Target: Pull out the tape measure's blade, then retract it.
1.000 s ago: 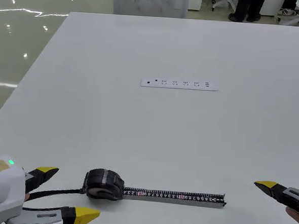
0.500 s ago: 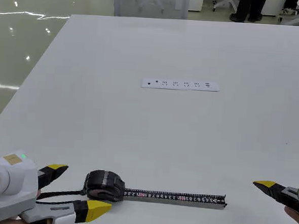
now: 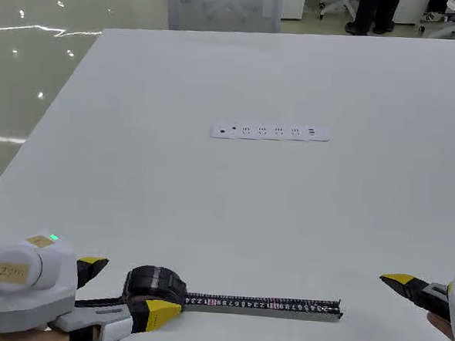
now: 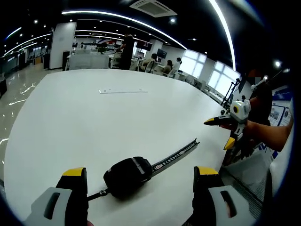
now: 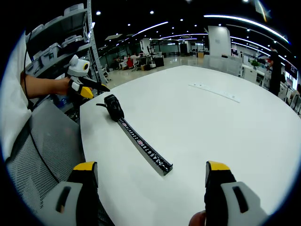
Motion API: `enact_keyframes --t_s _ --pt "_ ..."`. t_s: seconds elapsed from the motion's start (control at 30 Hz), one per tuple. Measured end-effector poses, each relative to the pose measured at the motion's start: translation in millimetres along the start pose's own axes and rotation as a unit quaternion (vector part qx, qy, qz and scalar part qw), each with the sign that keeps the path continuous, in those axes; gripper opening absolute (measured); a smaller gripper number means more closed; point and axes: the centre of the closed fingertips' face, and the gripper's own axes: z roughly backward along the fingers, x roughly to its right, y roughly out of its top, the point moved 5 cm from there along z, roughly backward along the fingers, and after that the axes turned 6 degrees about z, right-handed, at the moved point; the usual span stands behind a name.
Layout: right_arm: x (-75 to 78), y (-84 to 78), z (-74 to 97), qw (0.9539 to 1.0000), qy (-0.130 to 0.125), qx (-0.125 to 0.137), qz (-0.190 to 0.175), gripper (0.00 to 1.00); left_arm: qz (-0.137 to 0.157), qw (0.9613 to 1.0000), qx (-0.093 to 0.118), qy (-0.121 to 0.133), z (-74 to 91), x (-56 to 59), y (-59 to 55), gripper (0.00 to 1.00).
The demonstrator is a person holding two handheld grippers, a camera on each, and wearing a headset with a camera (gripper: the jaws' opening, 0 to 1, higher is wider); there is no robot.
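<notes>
One tape measure (image 3: 154,288) | just ahead of left gripper (image 3: 128,285) | blade (image 3: 266,304) extended

Off-task items: worktop, power strip, room background.
The worktop (image 3: 302,214) is plain white. One white power strip (image 3: 269,132) lies flat near its middle, sockets up, long side across the head view, well apart from anything else. The glossy floor (image 3: 33,66) left of the worktop reflects the ceiling lights. Past the far edge are a translucent panel (image 3: 222,4) and a standing person's legs (image 3: 368,13). The left gripper view shows a ceiling vent (image 4: 151,5), long light strips, people (image 4: 126,47) standing by far desks, and windows (image 4: 200,63). The right gripper view shows a shelving rack (image 5: 59,35) with bins and a grey mesh chair (image 5: 42,155) just beside the worktop edge.
</notes>
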Motion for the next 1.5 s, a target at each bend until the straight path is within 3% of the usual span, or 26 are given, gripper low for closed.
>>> enact_keyframes --t_s 0.2,0.5,0.6,1.03,1.5 --pt "1.8 -2.2 -3.8 1.0000 0.006 0.004 -0.006 0.96 0.032 0.9994 -0.005 0.009 -8.9 -3.2 -2.8 0.90" --pt "3.3 -3.9 -10.8 0.9999 0.012 0.008 -0.008 0.95 0.056 0.9979 -0.023 0.023 -23.9 -3.6 -14.6 0.91" --pt "3.6 -2.9 -12.4 0.9998 0.014 0.012 -0.008 0.95 0.063 0.9974 -0.020 0.030 -27.9 -3.8 -16.9 0.91" --pt "6.1 -5.5 -20.7 0.9995 0.023 0.015 -0.014 0.94 0.079 0.9962 -0.026 0.027 -36.2 -1.7 -27.6 0.88" --pt "6.7 -7.9 -22.6 0.9995 0.025 0.014 -0.015 0.92 0.084 0.9957 -0.020 0.035 -39.5 2.8 -27.0 0.86"
